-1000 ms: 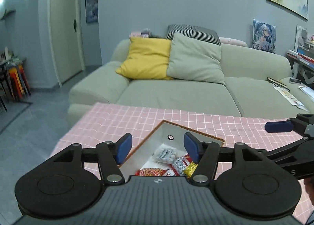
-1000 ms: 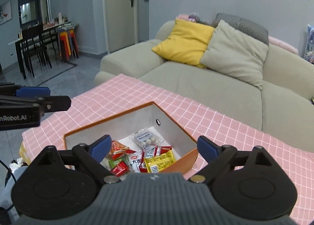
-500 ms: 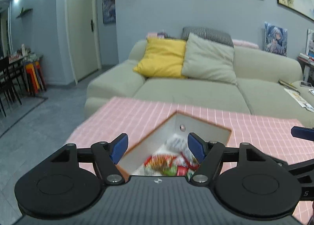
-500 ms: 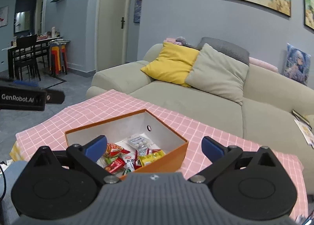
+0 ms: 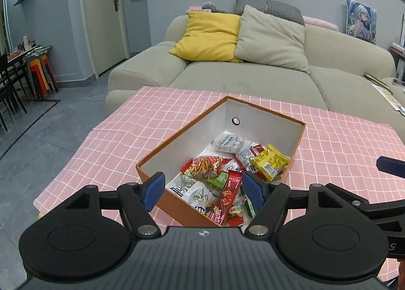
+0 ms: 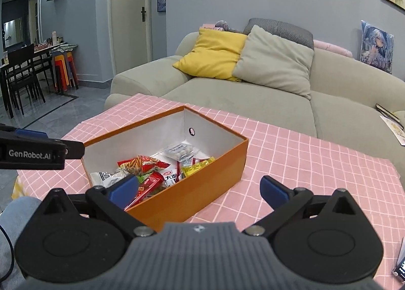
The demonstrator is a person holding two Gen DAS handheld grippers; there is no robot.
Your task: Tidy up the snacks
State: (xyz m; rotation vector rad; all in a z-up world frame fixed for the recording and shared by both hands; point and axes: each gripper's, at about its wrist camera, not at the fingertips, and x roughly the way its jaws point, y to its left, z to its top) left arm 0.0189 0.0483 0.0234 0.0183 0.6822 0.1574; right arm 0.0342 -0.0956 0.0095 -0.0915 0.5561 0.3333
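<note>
Both grippers, the left gripper [image 5: 203,187] and right gripper [image 6: 200,187], hung wide and empty over the orange box [image 6: 202,176] where light, crinkly snack packets [image 5: 227,171] lay heaped, likely slippery, best pinched by a flat edge.

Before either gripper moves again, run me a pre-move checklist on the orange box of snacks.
1. Left gripper open, nothing between its blue pads: ok.
2. Right gripper open and empty: ok.
3. Orange cardboard box with white lining upright, lid off, on the pink checked tablecloth: ok.
4. Snacks inside the box, including the yellow foil packet and the red stick-shaped wrapper: ok.
5. No loose snacks on the visible cloth: ok; the area under the grippers: cannot tell.
6. Snacks sorted within the box: not ok, they lie in a jumbled pile.
</note>
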